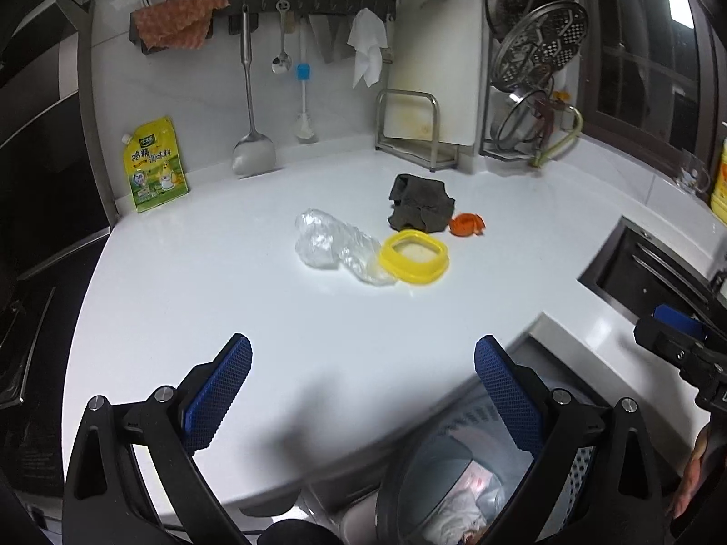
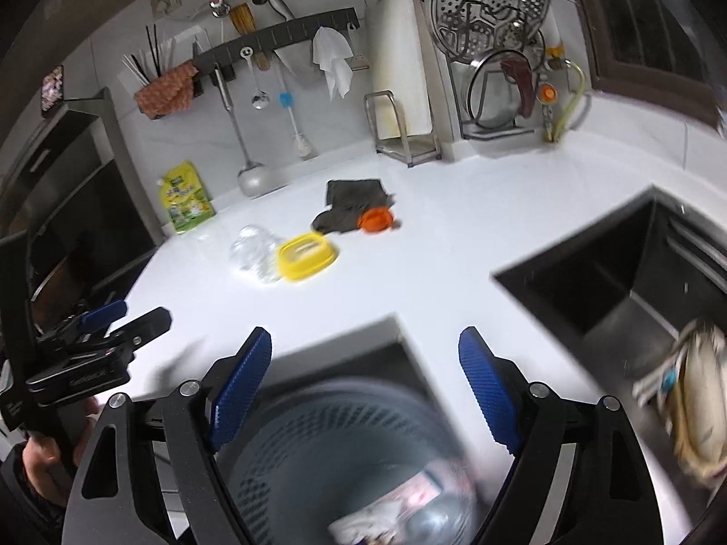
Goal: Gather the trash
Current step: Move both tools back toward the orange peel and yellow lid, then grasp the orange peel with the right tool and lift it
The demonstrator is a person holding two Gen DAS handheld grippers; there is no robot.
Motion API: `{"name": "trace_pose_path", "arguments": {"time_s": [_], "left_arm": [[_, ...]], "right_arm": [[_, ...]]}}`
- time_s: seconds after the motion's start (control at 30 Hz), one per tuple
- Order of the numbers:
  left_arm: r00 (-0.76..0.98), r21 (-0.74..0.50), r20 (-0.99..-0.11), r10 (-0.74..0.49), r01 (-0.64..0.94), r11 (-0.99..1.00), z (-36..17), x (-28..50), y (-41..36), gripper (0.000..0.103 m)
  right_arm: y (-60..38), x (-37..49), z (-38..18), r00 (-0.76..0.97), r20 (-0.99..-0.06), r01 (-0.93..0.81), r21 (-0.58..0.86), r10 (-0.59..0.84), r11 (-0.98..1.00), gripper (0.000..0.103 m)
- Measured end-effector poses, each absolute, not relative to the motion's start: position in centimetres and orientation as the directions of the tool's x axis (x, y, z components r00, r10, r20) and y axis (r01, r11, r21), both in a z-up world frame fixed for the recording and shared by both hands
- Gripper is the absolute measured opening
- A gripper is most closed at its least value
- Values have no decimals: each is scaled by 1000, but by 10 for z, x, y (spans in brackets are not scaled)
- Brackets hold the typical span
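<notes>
On the white counter (image 1: 227, 299) lie a crumpled clear plastic bag (image 1: 331, 245), a yellow plastic ring-shaped lid (image 1: 414, 256), a dark grey rag (image 1: 420, 203) and a small orange piece (image 1: 467, 225). The same items show in the right wrist view: bag (image 2: 254, 254), yellow lid (image 2: 306, 255), rag (image 2: 352, 204), orange piece (image 2: 376, 219). A grey mesh trash bin (image 1: 459, 481) (image 2: 345, 458) with some trash in it stands below the counter edge. My left gripper (image 1: 363, 390) is open and empty over the counter's near edge. My right gripper (image 2: 365, 386) is open and empty above the bin.
A yellow-green seasoning pouch (image 1: 154, 165) leans on the back wall. Utensils hang from a wall rack (image 1: 272, 4). A cutting board stand (image 1: 413, 131) and a pot-lid rack (image 1: 531, 68) stand at the back. A dark sink (image 2: 636, 272) is to the right.
</notes>
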State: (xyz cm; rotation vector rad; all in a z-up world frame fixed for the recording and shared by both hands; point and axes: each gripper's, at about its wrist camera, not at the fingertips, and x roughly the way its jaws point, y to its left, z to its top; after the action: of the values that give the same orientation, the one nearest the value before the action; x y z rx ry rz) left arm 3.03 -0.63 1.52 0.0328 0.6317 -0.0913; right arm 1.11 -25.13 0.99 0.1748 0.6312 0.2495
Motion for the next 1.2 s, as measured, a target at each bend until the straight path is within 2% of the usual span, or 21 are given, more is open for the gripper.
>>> {"name": "trace_pose_path", "arguments": {"time_s": [0.4, 0.6, 0.83, 0.97, 1.2], "left_arm": [[750, -26, -661, -28, 15, 1000, -3, 117, -15, 97], [736, -25, -676, -22, 6, 1000, -10, 140, -21, 97], [709, -43, -705, -23, -10, 999, -24, 158, -22, 97], [696, -62, -718, -29, -23, 998, -31, 163, -21, 97], [695, -75, -718, -33, -31, 997, -32, 167, -27, 97]], "right_arm": [[-233, 152, -2, 667, -688, -274, 127, 284, 953, 81], [-222, 207, -18, 606, -731, -300, 154, 313, 941, 81], [-216, 252, -37, 541, -785, -293, 159, 301, 943, 81], [-217, 267, -42, 525, -792, -285, 181, 312, 941, 81], [-207, 276, -43, 537, -794, -304, 133, 285, 943, 80]]}}
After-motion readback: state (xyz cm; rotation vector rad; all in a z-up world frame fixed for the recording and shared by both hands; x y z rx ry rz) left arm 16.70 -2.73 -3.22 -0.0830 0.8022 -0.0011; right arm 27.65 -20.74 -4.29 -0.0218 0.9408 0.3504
